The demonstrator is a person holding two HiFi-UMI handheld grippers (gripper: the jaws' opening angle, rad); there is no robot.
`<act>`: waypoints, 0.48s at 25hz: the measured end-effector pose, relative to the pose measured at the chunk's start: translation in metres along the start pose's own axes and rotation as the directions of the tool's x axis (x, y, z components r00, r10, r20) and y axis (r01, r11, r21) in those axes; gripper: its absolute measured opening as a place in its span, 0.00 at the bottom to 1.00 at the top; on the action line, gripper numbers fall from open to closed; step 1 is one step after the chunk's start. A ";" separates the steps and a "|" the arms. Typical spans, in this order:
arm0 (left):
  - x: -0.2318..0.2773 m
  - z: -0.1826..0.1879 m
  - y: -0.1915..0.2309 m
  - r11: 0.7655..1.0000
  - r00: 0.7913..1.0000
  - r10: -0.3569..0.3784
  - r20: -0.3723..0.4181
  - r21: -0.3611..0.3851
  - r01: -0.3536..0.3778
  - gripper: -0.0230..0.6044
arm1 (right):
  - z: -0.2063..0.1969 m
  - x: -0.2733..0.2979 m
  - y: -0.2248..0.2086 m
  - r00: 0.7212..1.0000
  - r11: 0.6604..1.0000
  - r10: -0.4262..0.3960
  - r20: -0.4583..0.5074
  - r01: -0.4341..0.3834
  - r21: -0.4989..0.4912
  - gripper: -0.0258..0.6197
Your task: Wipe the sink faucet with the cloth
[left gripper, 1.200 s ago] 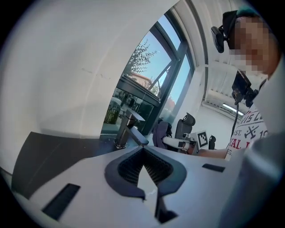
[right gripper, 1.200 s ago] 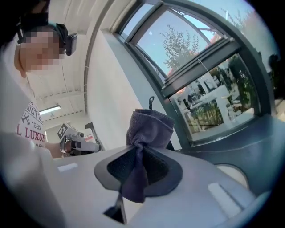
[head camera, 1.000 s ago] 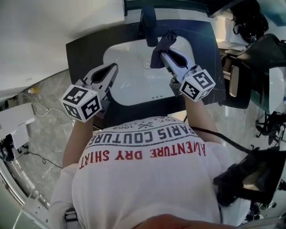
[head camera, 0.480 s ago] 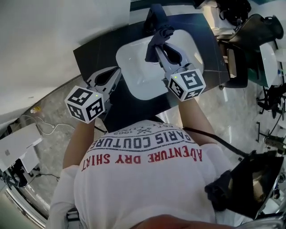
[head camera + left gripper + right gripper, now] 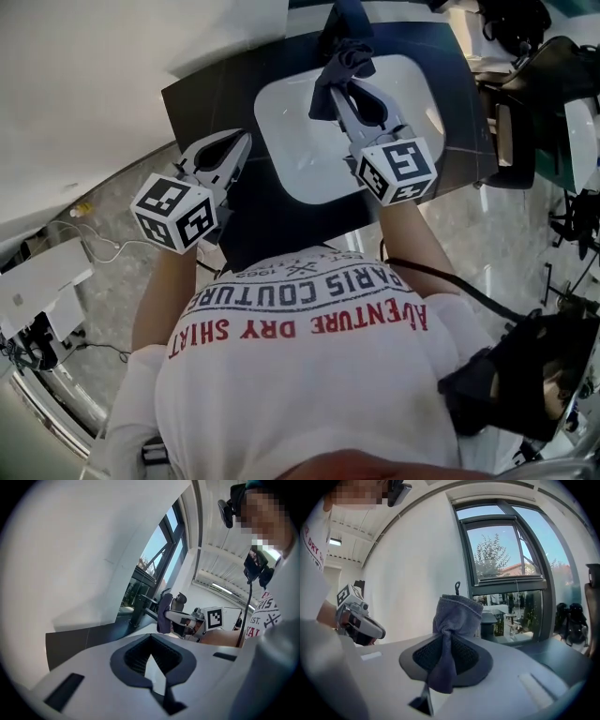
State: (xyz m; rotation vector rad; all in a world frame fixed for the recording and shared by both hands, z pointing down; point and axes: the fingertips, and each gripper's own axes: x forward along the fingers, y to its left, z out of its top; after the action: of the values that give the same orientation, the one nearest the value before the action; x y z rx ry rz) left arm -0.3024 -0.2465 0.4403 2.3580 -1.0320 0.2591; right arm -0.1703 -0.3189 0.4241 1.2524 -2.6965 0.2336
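Pinching the dark cloth (image 5: 345, 58) between its closed jaws, the right hand-held gripper (image 5: 336, 92) has carried it from beside the faucet (image 5: 343, 19) to just in front of it, above the white sink (image 5: 291, 141). The left hand-held gripper (image 5: 244, 139), jaws together and empty, hovers over the dark counter (image 5: 216, 94).

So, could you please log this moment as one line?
right gripper: shut on cloth, near faucet | left gripper: shut, empty, beside sink

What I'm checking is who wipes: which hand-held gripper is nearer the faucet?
Right. The right hand-held gripper, shut on the cloth, is over the sink close to the faucet; the left hand-held gripper hangs back over the counter.
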 end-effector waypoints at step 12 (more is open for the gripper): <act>-0.016 -0.001 0.074 0.971 0.968 -0.221 -0.116 0.070 0.230 0.03 | -0.014 0.054 0.036 0.956 0.957 -0.291 -0.027 0.290 -0.016 0.12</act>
State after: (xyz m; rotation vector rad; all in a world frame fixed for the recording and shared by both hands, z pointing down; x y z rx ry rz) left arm -0.3670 -0.2768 0.4652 2.4800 -0.7074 0.3442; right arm -0.2312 -0.3332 0.4465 1.6051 -2.4430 0.1951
